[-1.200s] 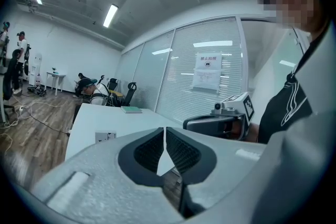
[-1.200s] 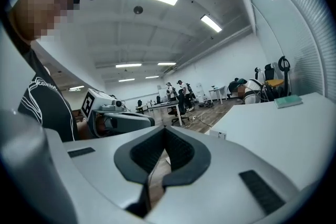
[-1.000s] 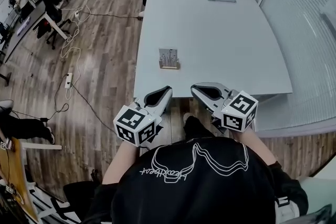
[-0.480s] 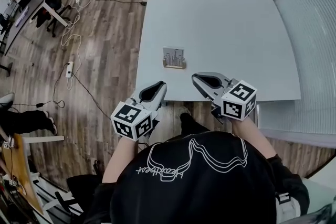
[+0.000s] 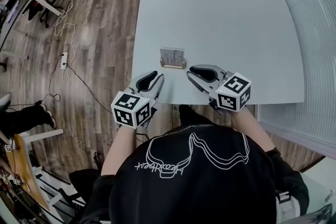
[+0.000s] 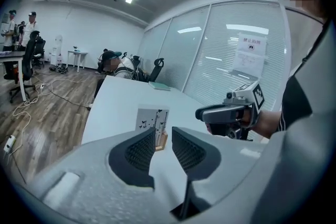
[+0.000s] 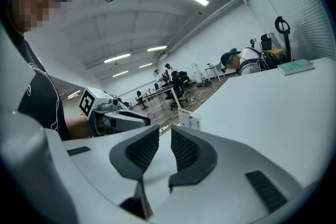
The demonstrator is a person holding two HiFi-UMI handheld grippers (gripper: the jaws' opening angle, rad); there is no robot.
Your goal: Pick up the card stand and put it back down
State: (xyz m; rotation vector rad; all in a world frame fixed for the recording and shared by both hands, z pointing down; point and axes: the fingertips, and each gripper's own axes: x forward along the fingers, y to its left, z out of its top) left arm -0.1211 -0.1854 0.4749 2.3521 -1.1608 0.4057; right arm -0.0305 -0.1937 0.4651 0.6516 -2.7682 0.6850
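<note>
Wood-based card stand hasn't budged; it's upright on the pale table, close to the near edge, with a little printed card in its slot; what's changed is you.

Going left to right: your left gripper was clamped shut a second ago and hanging short of the table; now its tip is over the near edge and the jaws are opening with nothing between the pads; its own view shows bare tabletop in the gap and the stand lined up just past the tips, not touching. The stand sits in the middle, between the two grippers and a bit further out. Your right gripper did the same thing; it was closed, now the jaws are spreading and empty, and it has slid in near the stand's right side, still apart from it.

So I'd say you're in the reach, and the pick-up itself hasn't started. The left claw looks better lined up to me; pinch it squarely, since a light stand like that could tip if you clip one corner.
</note>
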